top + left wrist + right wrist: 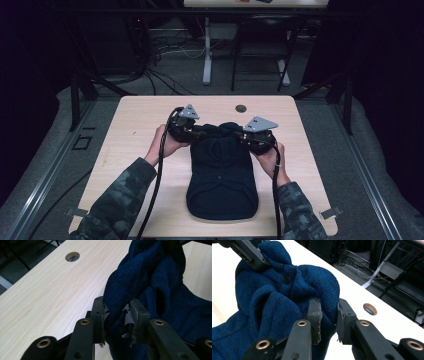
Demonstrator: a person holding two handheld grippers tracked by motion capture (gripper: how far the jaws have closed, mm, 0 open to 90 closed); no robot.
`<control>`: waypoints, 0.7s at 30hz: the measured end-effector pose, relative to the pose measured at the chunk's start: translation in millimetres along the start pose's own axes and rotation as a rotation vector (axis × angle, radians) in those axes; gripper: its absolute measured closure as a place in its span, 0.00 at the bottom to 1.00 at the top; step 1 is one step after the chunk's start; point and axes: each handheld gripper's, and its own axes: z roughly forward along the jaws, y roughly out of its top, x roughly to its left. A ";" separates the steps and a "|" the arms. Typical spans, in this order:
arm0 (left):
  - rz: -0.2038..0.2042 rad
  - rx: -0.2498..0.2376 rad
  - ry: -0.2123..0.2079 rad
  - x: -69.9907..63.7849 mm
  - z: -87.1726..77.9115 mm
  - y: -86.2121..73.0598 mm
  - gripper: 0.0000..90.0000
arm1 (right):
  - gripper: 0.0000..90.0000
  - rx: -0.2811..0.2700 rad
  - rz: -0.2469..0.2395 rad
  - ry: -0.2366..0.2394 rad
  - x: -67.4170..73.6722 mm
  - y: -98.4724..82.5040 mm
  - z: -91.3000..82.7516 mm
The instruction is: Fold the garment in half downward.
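A dark blue knitted garment [222, 175] lies lengthwise on the light wooden table [135, 130], its near end flat and its far end bunched up. My left gripper [197, 131] is shut on the far left part of the knit [160, 280], with the fabric pinched between its pads [117, 312]. My right gripper [241, 134] is shut on the far right part, a thick fold caught between its jaws [329, 311]. A small dark button [286, 279] shows on the raised fabric. Both hands hold the grippers close together over the garment's far end.
A round cable hole [241, 108] sits in the table just beyond the garment. Behind the table stand a white desk leg [207, 55] and a dark chair frame [260, 45], with loose cables [160, 50] on the floor. Bare wood flanks the garment.
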 end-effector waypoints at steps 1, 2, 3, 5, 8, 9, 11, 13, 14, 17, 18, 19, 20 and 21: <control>0.000 -0.006 0.004 -0.3 -0.7 0.3 0.79 | 0.83 -0.006 0.003 -0.002 0.0 0.1 -0.2; 0.007 -0.013 0.014 -0.5 -1.9 0.9 0.80 | 0.83 -0.007 0.001 -0.003 -0.3 0.4 -0.7; 0.010 -0.019 0.022 -0.7 -2.8 1.3 0.80 | 0.83 -0.011 0.001 -0.006 -0.3 0.4 -0.8; 0.020 -0.041 0.052 -1.8 -4.9 3.3 0.81 | 0.83 -0.015 -0.006 -0.011 -0.7 1.2 -2.0; 0.052 -0.056 0.095 -4.7 -7.4 6.9 0.82 | 0.83 -0.024 -0.006 -0.014 -0.7 1.6 -2.7; 0.062 -0.059 0.103 -5.8 -7.7 8.0 0.82 | 0.83 -0.020 -0.006 -0.014 -1.0 1.8 -2.9; 0.082 -0.058 0.118 -7.9 -8.3 10.1 0.82 | 0.82 -0.020 0.001 -0.007 -1.9 1.2 -2.9; 0.095 -0.060 0.128 -9.5 -8.6 11.3 0.83 | 0.81 -0.014 0.011 0.008 -4.3 0.4 -4.2; 0.103 -0.063 0.136 -10.4 -8.8 11.8 0.83 | 0.81 -0.014 0.011 0.008 -4.3 0.4 -4.2; 0.125 -0.079 0.159 -13.8 -9.9 13.6 0.83 | 0.80 -0.010 0.031 0.033 -7.5 0.9 -6.6; 0.137 -0.082 0.164 -14.9 -10.5 14.3 0.83 | 0.77 -0.004 0.048 0.060 -9.8 1.8 -8.0; 0.157 -0.087 0.173 -15.9 -11.0 15.3 0.83 | 0.77 -0.001 0.051 0.068 -10.9 2.4 -9.0; 0.170 -0.098 0.182 -17.5 -11.4 15.8 0.83 | 0.76 0.000 0.049 0.075 -11.7 2.6 -10.0; 0.184 -0.102 0.180 -18.1 -12.3 16.5 0.83 | 0.74 0.005 0.053 0.081 -12.4 3.1 -10.4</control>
